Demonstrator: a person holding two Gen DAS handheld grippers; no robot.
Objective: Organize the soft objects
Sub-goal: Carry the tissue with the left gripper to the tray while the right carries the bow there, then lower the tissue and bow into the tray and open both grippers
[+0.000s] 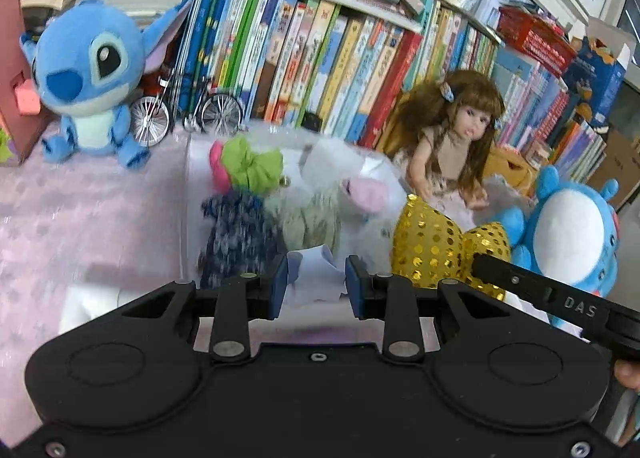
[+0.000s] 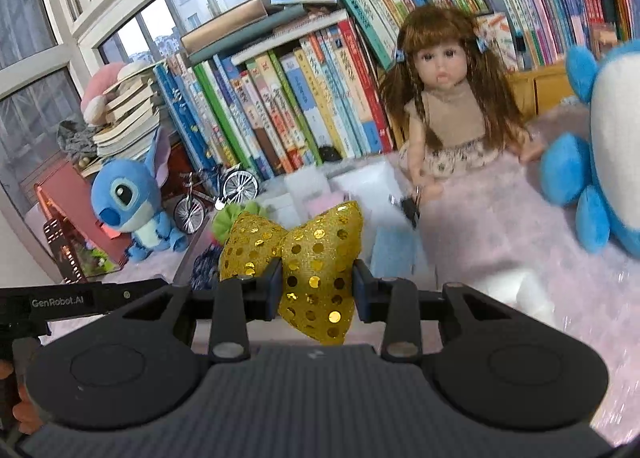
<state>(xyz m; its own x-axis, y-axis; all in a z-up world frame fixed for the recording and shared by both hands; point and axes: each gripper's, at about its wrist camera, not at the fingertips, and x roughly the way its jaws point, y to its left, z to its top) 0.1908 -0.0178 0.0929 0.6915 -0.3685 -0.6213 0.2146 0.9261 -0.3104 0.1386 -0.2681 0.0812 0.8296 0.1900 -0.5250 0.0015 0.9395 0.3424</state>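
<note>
I've got both hands loaded here, and the worry is the pale cloth in my left gripper: only a crumpled edge sits between the blue fingers, so it could slide free if I swing too fast over the clear box. The fingers are closed on it, pinching it right at their tips. On the right gripper, the fingers are clamped on the gold sequin bow, holding one lobe while the other lobe hangs out to the left, so it could snag the left tool alongside. The bow sits just right of the box, with the green scrunchie and dark fabric bunched inside, doll beyond.
</note>
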